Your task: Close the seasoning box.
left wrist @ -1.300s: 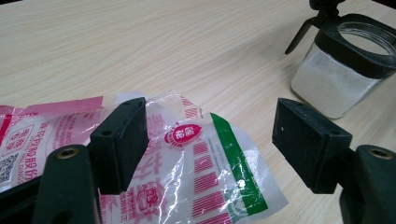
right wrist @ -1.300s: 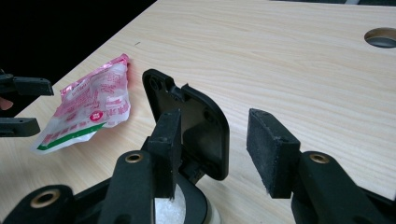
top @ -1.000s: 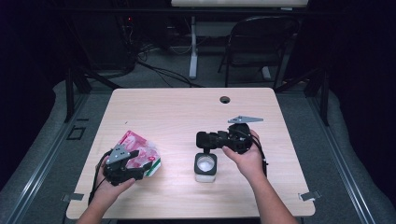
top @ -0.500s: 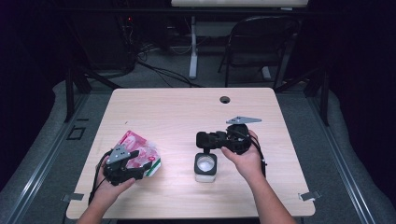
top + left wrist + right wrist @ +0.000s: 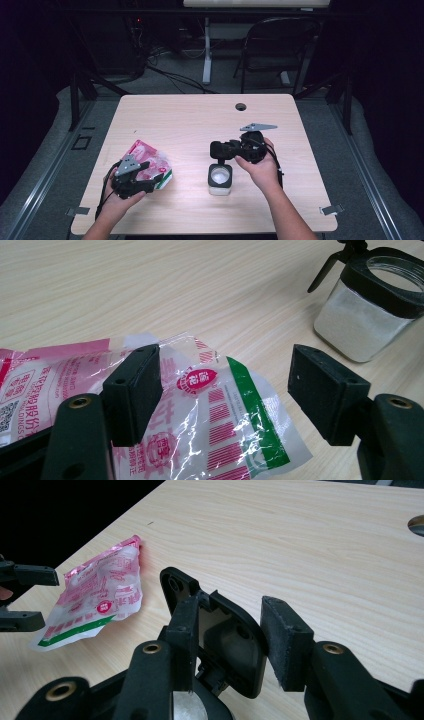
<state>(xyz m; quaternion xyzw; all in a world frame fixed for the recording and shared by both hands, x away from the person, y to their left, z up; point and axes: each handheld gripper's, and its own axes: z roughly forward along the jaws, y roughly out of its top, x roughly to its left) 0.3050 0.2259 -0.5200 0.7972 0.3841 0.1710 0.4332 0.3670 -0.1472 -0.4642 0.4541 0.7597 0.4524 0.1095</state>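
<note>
A crinkled pink-and-clear packet (image 5: 150,167) lies flat, well left of an open, black-rimmed jar (image 5: 220,178).

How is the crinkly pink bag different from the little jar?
The pink bag lies flat and crumpled; the jar stands upright. The bag is thin plastic printed in pink, white and green; the jar is clear with a black rim and open hinged lid. The left tool hovers open over the bag; the right tool straddles the lid. Both rest on the wooden table.
</note>
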